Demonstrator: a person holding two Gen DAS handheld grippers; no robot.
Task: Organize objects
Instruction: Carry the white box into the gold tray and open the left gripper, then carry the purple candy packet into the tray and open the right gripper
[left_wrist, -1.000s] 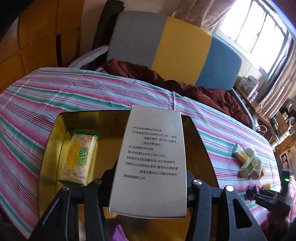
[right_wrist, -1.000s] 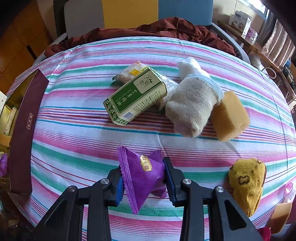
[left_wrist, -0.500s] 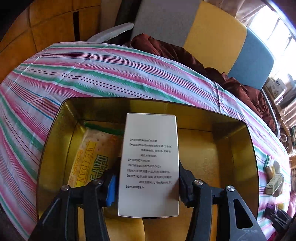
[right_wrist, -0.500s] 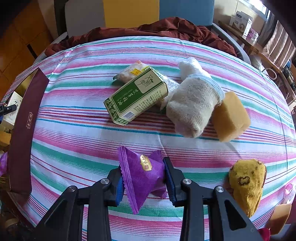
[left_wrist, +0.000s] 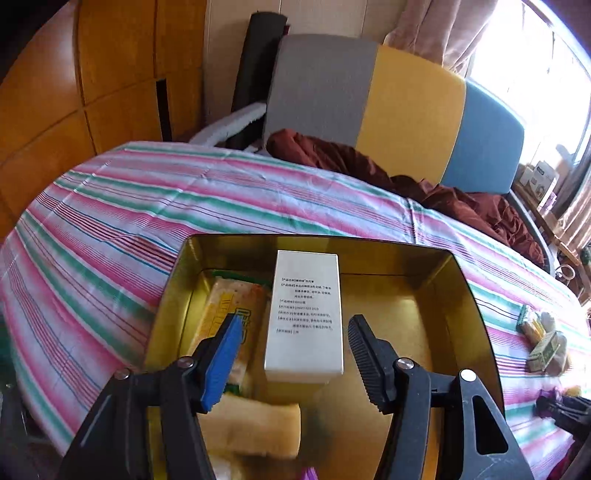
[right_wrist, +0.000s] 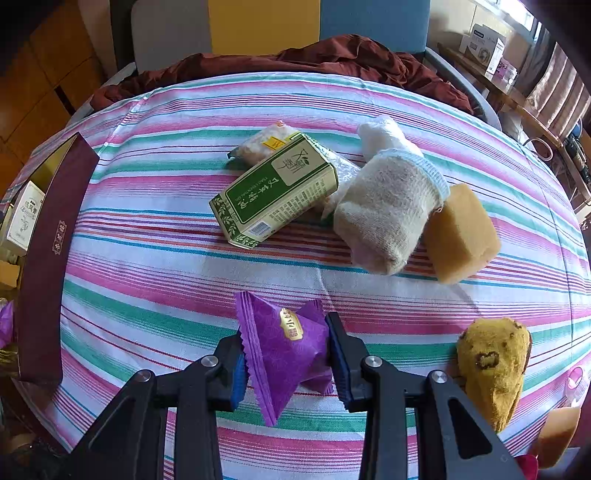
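Note:
A gold tin (left_wrist: 476, 295) sits on the striped cloth. Inside it a white box with printed text (left_wrist: 304, 314) stands between a cracker packet (left_wrist: 232, 314) and bare tin floor, with a yellow sponge (left_wrist: 255, 424) nearer me. My left gripper (left_wrist: 293, 339) is open around the white box, its jaws apart from it. In the right wrist view my right gripper (right_wrist: 284, 354) is shut on a purple snack packet (right_wrist: 284, 347) over the cloth. The tin's dark red side (right_wrist: 48, 258) shows at the left.
A green tea box (right_wrist: 273, 195), a small snack packet (right_wrist: 262, 142), a rolled white towel (right_wrist: 388, 206), a tan sponge (right_wrist: 461, 232) and a yellow plush toy (right_wrist: 491, 362) lie on the cloth. A sofa with a brown blanket (left_wrist: 406, 181) stands behind.
My left gripper lowered the white box into the tin, then opened and drew back. The box now stands free. My right gripper stayed still, holding the purple packet.

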